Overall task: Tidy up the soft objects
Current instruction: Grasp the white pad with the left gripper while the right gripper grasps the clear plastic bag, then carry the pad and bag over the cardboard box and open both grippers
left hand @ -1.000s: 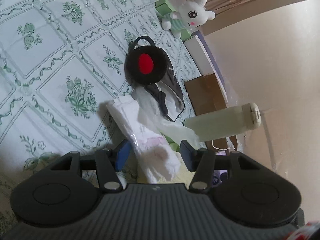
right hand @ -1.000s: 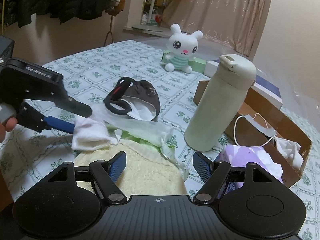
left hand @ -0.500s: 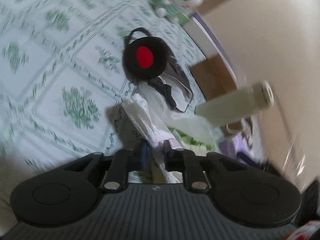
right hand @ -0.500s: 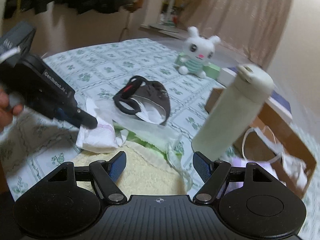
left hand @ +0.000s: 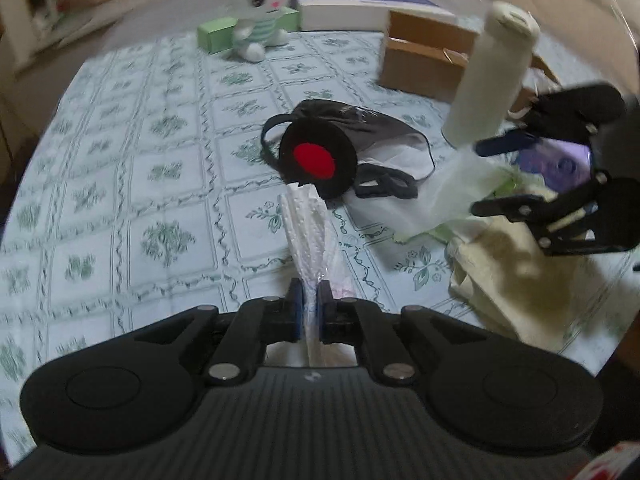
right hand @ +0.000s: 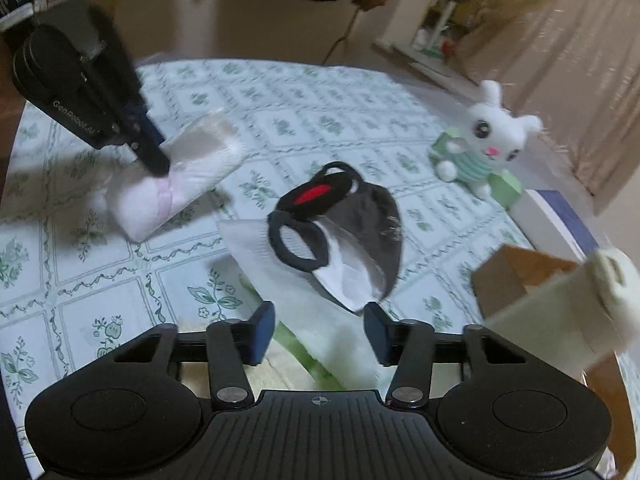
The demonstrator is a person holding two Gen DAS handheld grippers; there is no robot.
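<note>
My left gripper (left hand: 310,300) is shut on a white wrapped tissue pack (left hand: 308,232) and holds it over the floral tablecloth (left hand: 140,200). In the right wrist view the same pack (right hand: 180,184) hangs from the left gripper (right hand: 154,160) at the left. My right gripper (right hand: 320,334) is open and empty above a white cloth (right hand: 296,292) and a cream towel (left hand: 516,272). A black pouch with a red dot (left hand: 316,156) lies on a dark mask (right hand: 372,220) mid-table.
A white plush rabbit (right hand: 488,136) sits by green boxes (left hand: 218,34) at the far side. A cream bottle (left hand: 492,76) stands next to a brown cardboard box (left hand: 420,64). A white and blue box (left hand: 352,10) lies behind. A purple item (left hand: 560,164) lies at the right.
My left gripper closed on the tissue pack and lifted it away to the left, swinging round. My right gripper moved forward toward the mask and stayed open.
</note>
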